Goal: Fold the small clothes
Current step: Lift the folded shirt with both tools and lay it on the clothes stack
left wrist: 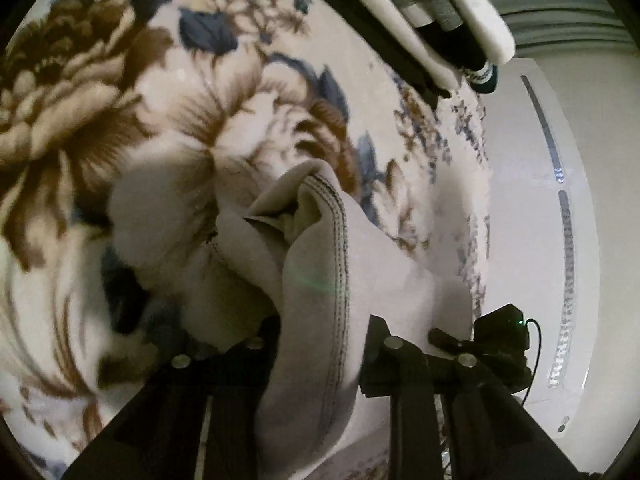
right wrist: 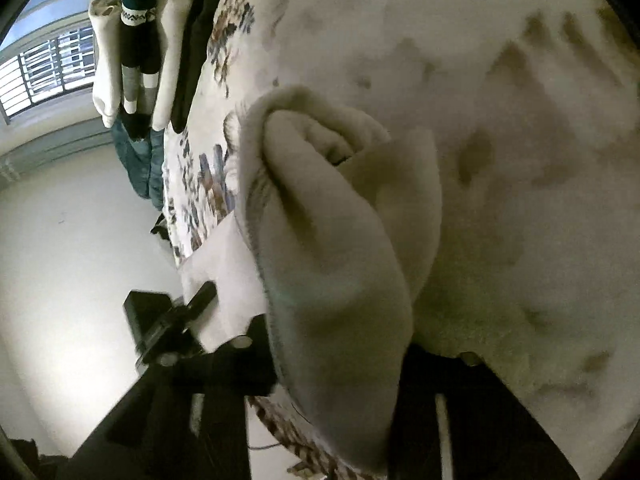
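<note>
A pale grey sock (left wrist: 316, 280) is held up over a fluffy flower blanket (left wrist: 120, 100) that is spread on a bed. In the left wrist view, the sock is pinched between the two black fingers of the left gripper (left wrist: 320, 344), which are closed tight on it. A stitched edge can be seen running down the sock, and its open end is turned away from the camera, with the cream inside showing. In the right wrist view, the same kind of soft cloth, a cream sock (right wrist: 336, 240), is seen very close up and bunched into thick folds. It is gripped between the black fingers of the right gripper (right wrist: 340, 360), which are shut on it too. Whether the two views show one sock or a pair cannot be told. The sock is lifted just above the blanket (right wrist: 500, 120) near the bed's edge. At the far end of the bed, a row of other socks (left wrist: 420, 12) is laid side by side, some white, some black and some grey. The same row (right wrist: 136, 48) is seen in the right view, with blue jeans (right wrist: 140, 160) hanging down just past it. A white floor (right wrist: 72, 260) is seen beside the bed, and a barred window (right wrist: 44, 72) is seen far off.
</note>
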Demonstrator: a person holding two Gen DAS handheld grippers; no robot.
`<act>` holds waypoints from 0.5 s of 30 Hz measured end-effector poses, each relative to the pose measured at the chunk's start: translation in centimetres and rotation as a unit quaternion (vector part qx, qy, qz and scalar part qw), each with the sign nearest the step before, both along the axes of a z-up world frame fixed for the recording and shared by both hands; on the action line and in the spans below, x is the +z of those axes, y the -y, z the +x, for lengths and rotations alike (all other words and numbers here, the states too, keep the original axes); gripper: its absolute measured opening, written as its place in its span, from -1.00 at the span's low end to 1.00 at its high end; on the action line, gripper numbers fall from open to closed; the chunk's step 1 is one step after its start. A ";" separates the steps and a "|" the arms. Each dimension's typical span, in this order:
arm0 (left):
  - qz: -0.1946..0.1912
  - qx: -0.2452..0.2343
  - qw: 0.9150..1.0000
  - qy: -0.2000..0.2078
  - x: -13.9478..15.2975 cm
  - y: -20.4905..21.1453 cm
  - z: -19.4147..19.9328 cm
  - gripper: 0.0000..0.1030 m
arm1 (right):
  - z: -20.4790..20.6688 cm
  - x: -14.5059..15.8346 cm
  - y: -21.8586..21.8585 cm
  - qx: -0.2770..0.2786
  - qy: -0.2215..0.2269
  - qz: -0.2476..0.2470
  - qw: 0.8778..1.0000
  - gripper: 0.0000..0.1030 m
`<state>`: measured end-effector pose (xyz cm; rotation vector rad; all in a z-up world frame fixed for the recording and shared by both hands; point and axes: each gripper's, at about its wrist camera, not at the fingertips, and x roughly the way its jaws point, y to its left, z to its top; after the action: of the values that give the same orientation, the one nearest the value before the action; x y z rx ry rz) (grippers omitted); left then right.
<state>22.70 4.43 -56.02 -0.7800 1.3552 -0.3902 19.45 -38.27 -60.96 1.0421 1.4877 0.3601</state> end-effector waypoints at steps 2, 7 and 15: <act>0.000 -0.003 1.000 0.005 1.3 -0.1 0.0 -0.63 | 0.1 1.2 -0.3 -0.004 0.007 -0.008 1.000 -0.55; -0.004 0.000 1.000 0.017 5.7 -1.5 0.6 -0.63 | 1.3 6.3 -2.0 0.007 0.026 -0.023 0.999 -0.57; -0.005 -0.002 0.998 0.067 15.4 -3.7 8.8 -0.62 | 8.2 17.4 -4.7 0.012 0.078 -0.040 0.996 -0.58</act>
<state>31.45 8.08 -40.66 -0.7461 1.2312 -0.4455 27.62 -33.52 -43.54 0.9124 1.3638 0.3866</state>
